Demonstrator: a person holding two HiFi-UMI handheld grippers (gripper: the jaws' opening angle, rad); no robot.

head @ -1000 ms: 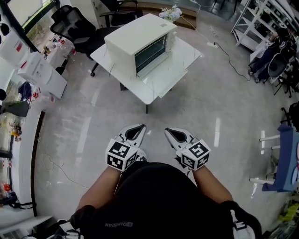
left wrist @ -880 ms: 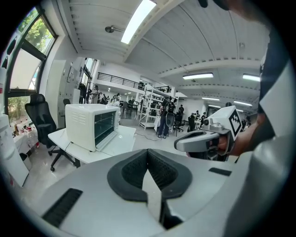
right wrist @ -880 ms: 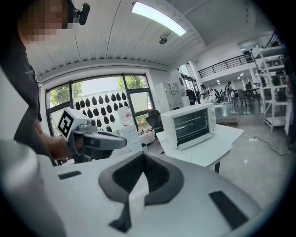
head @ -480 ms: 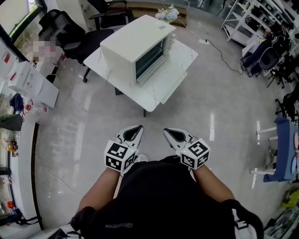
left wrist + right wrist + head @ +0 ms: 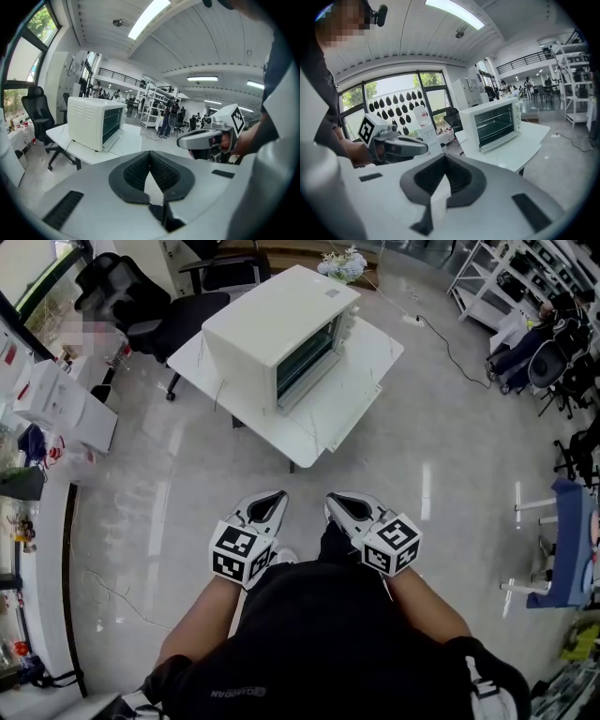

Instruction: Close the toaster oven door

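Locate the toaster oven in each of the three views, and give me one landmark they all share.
Head view: the toaster oven sits at top centre, its glass front facing lower right.
Left gripper view: toaster oven left of centre, beyond the jaws.
Right gripper view: toaster oven right of centre, interior racks visible.
Shared landmark: the white table under it, seen in all three views.

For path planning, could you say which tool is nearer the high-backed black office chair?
Left: the high-backed black office chair stands ahead-left of the left tool; the right tool sits farther right.
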